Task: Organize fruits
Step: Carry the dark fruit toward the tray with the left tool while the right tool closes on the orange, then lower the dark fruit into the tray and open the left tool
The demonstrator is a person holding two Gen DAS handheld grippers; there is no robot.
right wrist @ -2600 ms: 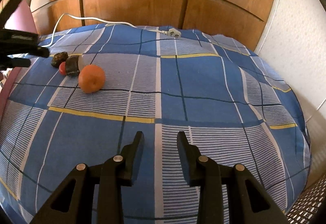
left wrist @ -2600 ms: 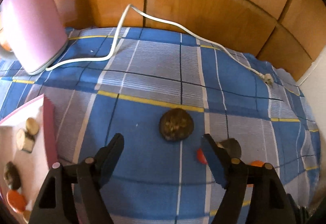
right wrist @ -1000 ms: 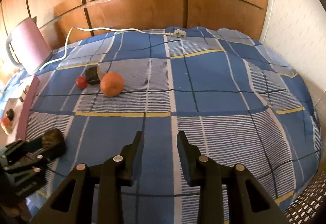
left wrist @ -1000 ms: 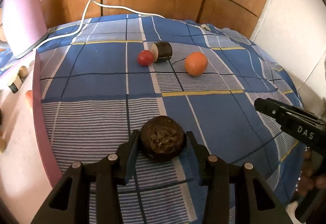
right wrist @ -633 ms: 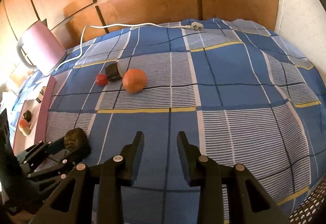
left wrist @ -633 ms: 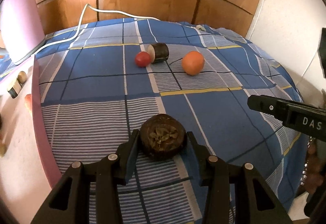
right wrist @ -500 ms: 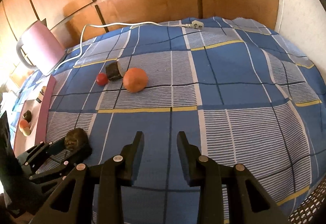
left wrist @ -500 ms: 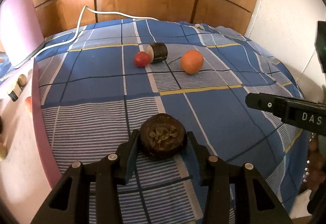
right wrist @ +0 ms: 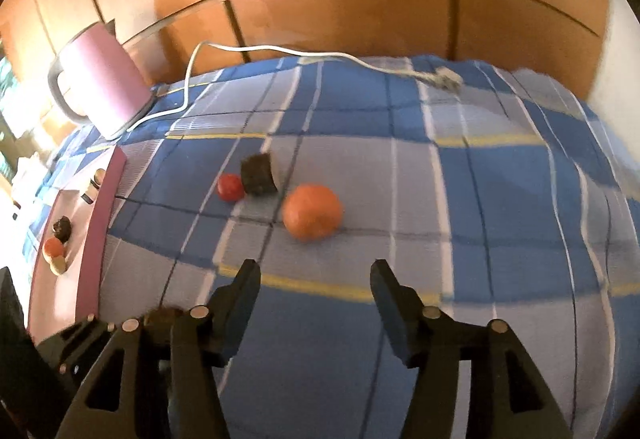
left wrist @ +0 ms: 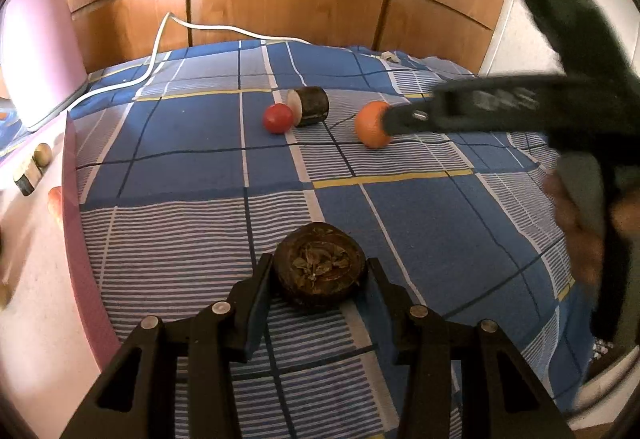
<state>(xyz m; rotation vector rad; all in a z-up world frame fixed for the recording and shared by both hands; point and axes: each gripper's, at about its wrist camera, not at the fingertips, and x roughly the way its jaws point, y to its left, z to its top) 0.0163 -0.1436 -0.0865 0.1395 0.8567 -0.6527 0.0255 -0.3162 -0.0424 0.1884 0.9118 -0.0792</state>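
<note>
My left gripper (left wrist: 320, 275) is shut on a dark brown round fruit (left wrist: 320, 265) and holds it just above the blue checked cloth. An orange (left wrist: 370, 124), a dark cut fruit piece (left wrist: 309, 106) and a small red fruit (left wrist: 277, 118) lie together further back. My right gripper (right wrist: 316, 279) is open and empty, a short way in front of the orange (right wrist: 313, 212). The red fruit (right wrist: 230, 187) and the dark piece (right wrist: 259, 168) lie to its left. The right gripper also shows blurred at the right of the left wrist view (left wrist: 390, 119).
A pink tray (left wrist: 76, 215) with several fruit pieces lies at the left; it also shows in the right wrist view (right wrist: 96, 239). A pink kettle (right wrist: 106, 83) with a white cord (right wrist: 280, 51) stands at the back left. Wooden panels rise behind the bed.
My right gripper has opened and moved forward toward the orange. My left gripper still holds the brown fruit, almost unmoved.
</note>
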